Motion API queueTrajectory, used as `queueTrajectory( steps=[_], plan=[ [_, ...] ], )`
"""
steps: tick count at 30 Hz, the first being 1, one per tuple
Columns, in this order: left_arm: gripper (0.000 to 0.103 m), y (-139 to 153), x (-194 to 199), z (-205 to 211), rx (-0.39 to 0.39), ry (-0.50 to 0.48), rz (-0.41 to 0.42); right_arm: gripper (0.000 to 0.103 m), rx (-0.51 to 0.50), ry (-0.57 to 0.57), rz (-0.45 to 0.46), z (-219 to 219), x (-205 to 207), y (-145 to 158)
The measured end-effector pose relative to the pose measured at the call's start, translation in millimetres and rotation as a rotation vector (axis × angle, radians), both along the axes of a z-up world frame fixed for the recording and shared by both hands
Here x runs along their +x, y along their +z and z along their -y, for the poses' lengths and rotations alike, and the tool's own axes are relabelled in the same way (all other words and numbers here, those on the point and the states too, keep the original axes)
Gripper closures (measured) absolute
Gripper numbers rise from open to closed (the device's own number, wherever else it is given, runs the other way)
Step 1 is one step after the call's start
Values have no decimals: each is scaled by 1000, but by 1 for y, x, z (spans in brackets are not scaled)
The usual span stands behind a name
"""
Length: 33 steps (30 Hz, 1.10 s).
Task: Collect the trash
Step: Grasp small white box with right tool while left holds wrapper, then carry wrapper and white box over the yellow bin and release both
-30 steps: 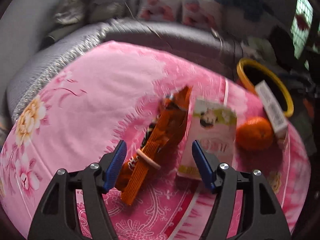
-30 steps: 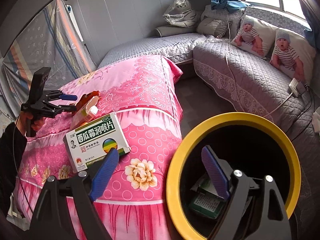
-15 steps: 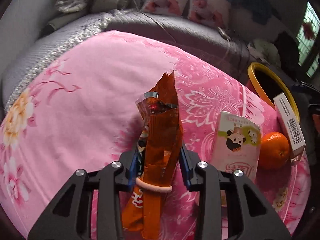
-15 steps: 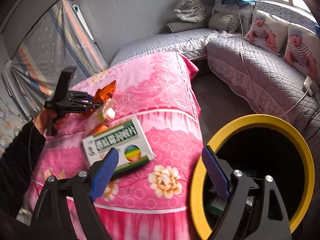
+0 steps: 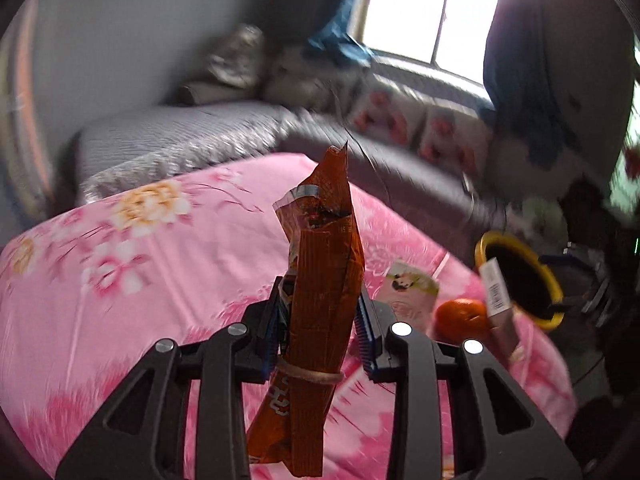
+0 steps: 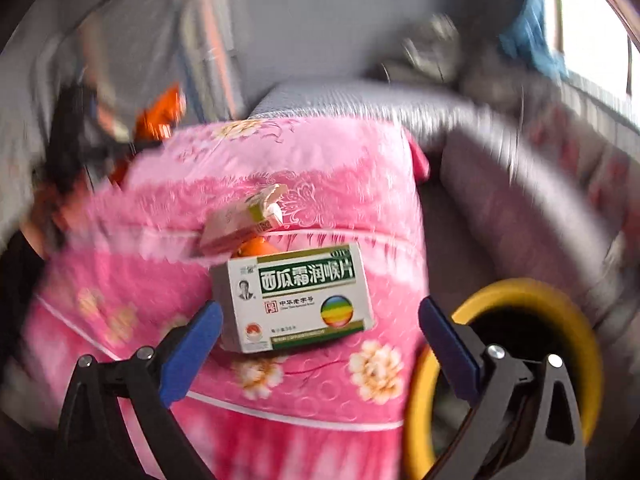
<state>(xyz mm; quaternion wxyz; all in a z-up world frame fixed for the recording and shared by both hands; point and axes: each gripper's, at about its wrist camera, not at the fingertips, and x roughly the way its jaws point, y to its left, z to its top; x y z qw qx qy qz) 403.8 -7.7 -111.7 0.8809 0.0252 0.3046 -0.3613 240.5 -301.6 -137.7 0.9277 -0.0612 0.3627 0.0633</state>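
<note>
My left gripper [image 5: 320, 330] is shut on an orange snack wrapper [image 5: 320, 300] bound with a rubber band, held upright above the pink bedspread [image 5: 140, 280]. My right gripper [image 6: 320, 344] is open and empty, just in front of a white and green medicine box [image 6: 296, 300] at the bed's near edge. The yellow-rimmed trash bin [image 6: 516, 292] stands on the floor right of the bed; it also shows in the left wrist view [image 5: 520, 280]. The wrapper shows blurred at far left in the right wrist view [image 6: 160, 112].
A small drink carton [image 5: 408, 292], an orange [image 5: 460, 316] and the medicine box [image 5: 498, 300] lie near the bed's right edge. The carton [image 6: 244, 224] and orange [image 6: 256, 246] sit behind the box. A grey quilted sofa [image 5: 400, 184] runs behind the bed.
My left gripper closed on the orange wrapper and lifted it off the bed. My right gripper swung left from over the bin toward the medicine box, still open.
</note>
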Motion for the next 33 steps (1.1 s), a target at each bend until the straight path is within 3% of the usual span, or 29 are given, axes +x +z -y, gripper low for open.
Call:
queueTrajectory(
  steps=[4, 9, 14, 18, 20, 21, 22, 23, 28, 30, 33],
  plan=[
    [72, 7, -32, -27, -89, 77, -22, 8, -187, 5, 31, -27, -6, -19],
    [72, 9, -62, -41, -134, 88, -28, 8, -201, -30, 38, -54, -2, -33],
    [72, 13, -82, -40, -171, 69, -26, 8, -344, -120, 15, -84, 17, -46],
    [72, 13, -91, -35, -167, 67, -18, 9, -399, -165, -13, -86, 35, -59],
    [72, 12, -94, -35, -181, 67, -30, 42, -294, -132, -61, -78, 35, -58],
    [72, 10, -94, -37, -183, 72, -30, 46, -250, -132, -88, -72, 36, -56],
    [72, 10, -95, -38, -182, 78, -29, 56, -237, -148, -77, -66, 34, -52],
    [72, 10, -97, -39, -183, 85, -25, 59, -231, -158, -63, -61, 32, -47],
    [72, 11, -103, -44, -217, 132, -33, 71, 27, -120, -101, -18, 15, -17],
    [72, 12, -109, -40, -195, 169, -16, 77, 185, -68, -113, 0, 3, 0],
    [72, 17, -122, -30, -165, 218, 4, 80, 301, -10, -81, 12, -19, 23]
  ],
)
